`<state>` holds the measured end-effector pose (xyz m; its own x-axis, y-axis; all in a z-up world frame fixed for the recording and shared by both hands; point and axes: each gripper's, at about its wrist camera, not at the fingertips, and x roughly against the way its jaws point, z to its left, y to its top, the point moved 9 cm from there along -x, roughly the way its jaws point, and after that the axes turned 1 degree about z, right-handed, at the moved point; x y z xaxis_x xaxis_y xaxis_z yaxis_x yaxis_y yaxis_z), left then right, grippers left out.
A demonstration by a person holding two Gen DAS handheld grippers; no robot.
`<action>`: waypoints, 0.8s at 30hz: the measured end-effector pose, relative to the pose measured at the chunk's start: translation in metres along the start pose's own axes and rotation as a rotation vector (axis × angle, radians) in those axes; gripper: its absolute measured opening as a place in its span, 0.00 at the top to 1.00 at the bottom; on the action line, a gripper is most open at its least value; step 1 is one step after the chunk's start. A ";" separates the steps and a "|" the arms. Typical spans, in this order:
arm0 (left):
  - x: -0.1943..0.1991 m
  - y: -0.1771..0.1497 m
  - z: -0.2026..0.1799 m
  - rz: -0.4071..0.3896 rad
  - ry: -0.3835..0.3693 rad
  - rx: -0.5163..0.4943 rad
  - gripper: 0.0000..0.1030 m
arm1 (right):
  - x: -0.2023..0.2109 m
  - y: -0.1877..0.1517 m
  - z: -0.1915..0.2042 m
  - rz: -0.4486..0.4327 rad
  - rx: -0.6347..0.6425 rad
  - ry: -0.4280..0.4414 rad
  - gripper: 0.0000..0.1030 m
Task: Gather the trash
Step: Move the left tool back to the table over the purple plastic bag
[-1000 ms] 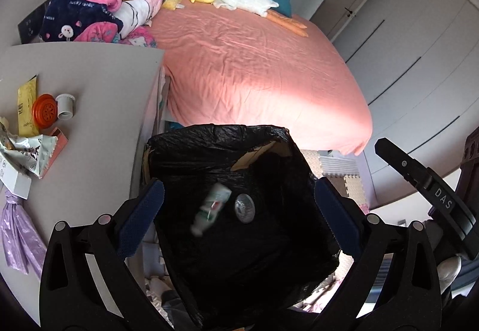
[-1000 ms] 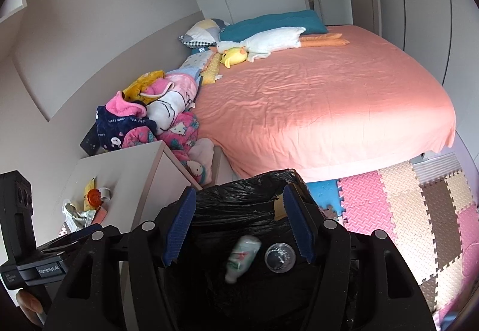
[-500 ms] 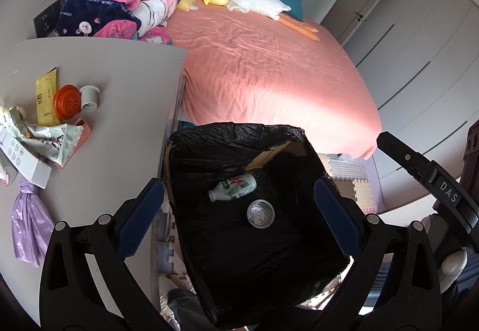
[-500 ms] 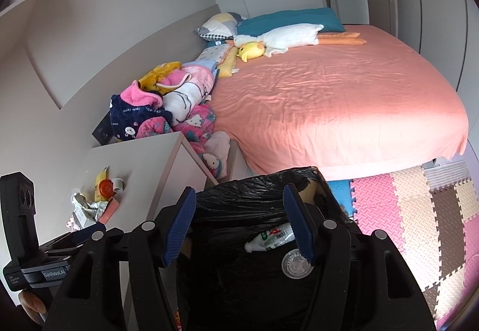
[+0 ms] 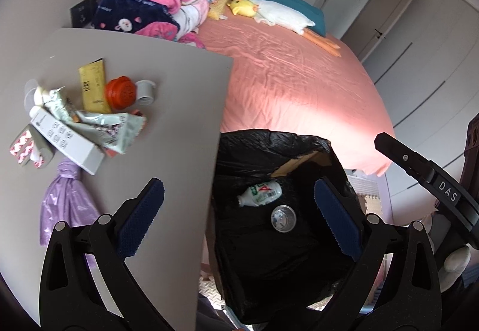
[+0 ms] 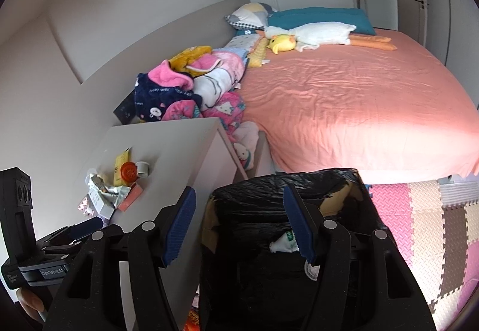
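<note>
1. Trash bin [image 5: 257, 151], black-lined cardboard box, sits on the floor against the side of the grey table [image 5: 167, 109]. In the left wrist view it lies between the jaws, closer to the right-hand one.
2. Inside the bin: small white bottle [image 5: 260, 192] on its side with a green/red label, and a round metal can end [image 5: 283, 218] just beside it, both low in the bag. In the right wrist view the bottle [image 6: 283, 244] is partly hidden behind the right-hand finger.
3. Left gripper [image 5: 238, 218]: jaws spread wide, nothing between the pads, left-hand finger over the table edge, right-hand finger over the bin.
4. Right gripper [image 6: 239, 224]: jaws wide apart, holding nothing, bin [image 6: 269, 196] between and beyond the fingers.
5. Trash on the table, ahead-left of the left gripper's left-hand jaw: crumpled wrapper [image 5: 98, 124], white carton [image 5: 64, 141], yellow sachet [image 5: 92, 85], orange cap [image 5: 121, 93], small white cup [image 5: 146, 91] touching the cap, and a purple bag [image 5: 64, 202] nearest the jaw.
6. Pink bed [image 5: 299, 82] beyond the bin; pile of clothes [image 5: 143, 7] past the table; white plush goose [image 6: 317, 34] by the pillows.
7. Foam mat [image 6: 425, 226] right of the right gripper's right-hand jaw.
</note>
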<state>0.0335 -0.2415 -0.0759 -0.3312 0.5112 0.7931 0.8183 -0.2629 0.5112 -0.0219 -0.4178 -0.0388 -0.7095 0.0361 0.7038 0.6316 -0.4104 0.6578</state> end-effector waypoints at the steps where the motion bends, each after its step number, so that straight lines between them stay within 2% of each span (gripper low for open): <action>1: 0.001 -0.001 0.005 -0.003 0.006 0.008 0.06 | -0.003 0.000 0.006 0.004 0.008 0.007 0.40; 18: 0.030 -0.018 0.101 -0.058 0.136 0.146 0.06 | -0.046 -0.008 0.077 0.086 0.099 0.096 0.40; 24: 0.031 -0.026 0.131 -0.055 0.191 0.189 0.06 | -0.062 -0.011 0.096 0.114 0.122 0.118 0.40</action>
<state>0.0633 -0.1119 -0.1081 -0.4458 0.3524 0.8228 0.8636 -0.0725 0.4989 0.0452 -0.3282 -0.0642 -0.6586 -0.1141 0.7438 0.7378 -0.2920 0.6086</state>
